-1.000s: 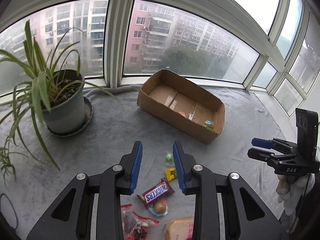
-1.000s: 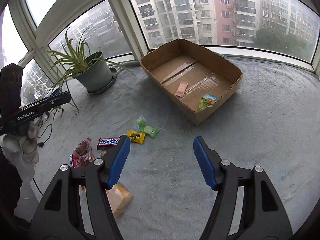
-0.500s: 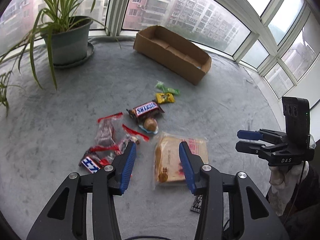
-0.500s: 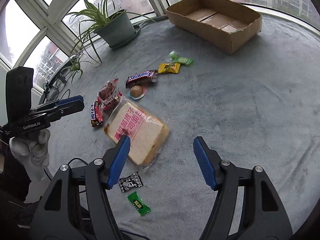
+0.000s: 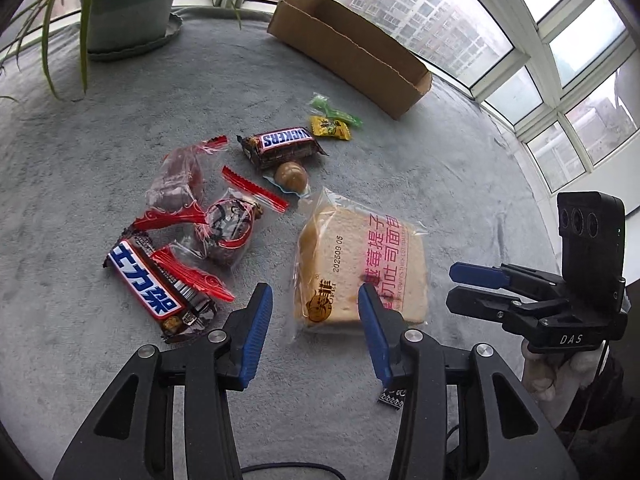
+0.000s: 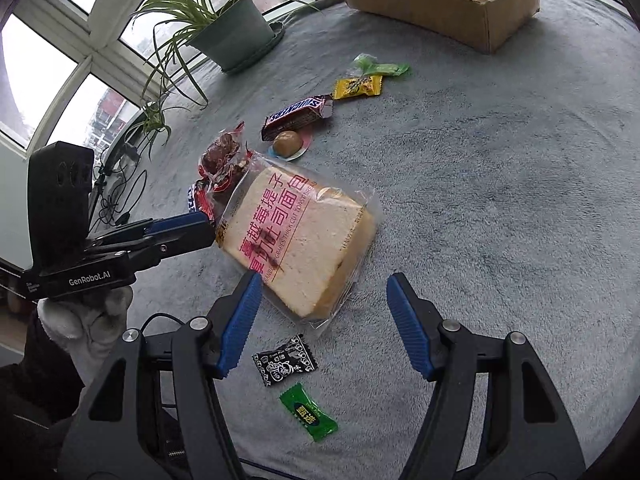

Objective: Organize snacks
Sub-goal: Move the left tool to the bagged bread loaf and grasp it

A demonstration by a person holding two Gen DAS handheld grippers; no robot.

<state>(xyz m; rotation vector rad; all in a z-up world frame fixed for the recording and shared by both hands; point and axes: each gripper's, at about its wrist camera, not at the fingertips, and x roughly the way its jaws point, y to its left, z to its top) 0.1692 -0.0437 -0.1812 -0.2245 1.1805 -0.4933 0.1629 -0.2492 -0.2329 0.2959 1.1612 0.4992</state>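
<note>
1. A soft, napped grey cloth (image 5: 460,168) covers the whole work surface under the windows.
2. The left gripper (image 5: 314,320), black with ribbed blue pads, hangs over the near edge of a square slice of toast in a clear crinkly bag with pink print (image 5: 360,264); its jaws stand partly open and hold nothing.
3. The right gripper (image 6: 324,320), of the same build, has its jaws wider apart and empty, above the same bag's near corner.
4. Left of the bread lie glossy clear packets with red serrated edges holding dark fruit (image 5: 192,196), overlapping a long brown chocolate bar with a blue and white label (image 5: 156,288).
5. Beyond them sit a second brown chocolate bar (image 5: 280,146), a round brown sweet in clear film (image 5: 291,176), a small yellow sachet (image 5: 330,127) and a twisted green wrapper (image 5: 334,110).
6. Near the grippers lie a flat black-and-white sachet (image 6: 285,360) and a shiny green sweet wrapper (image 6: 308,412).
7. A shallow, open, rectangular brown cardboard box (image 5: 352,52) stands at the far side, well apart from the snacks.
8. A grey-green pot of long-leaved plant (image 5: 132,8) sits on a saucer in the far left corner.
</note>
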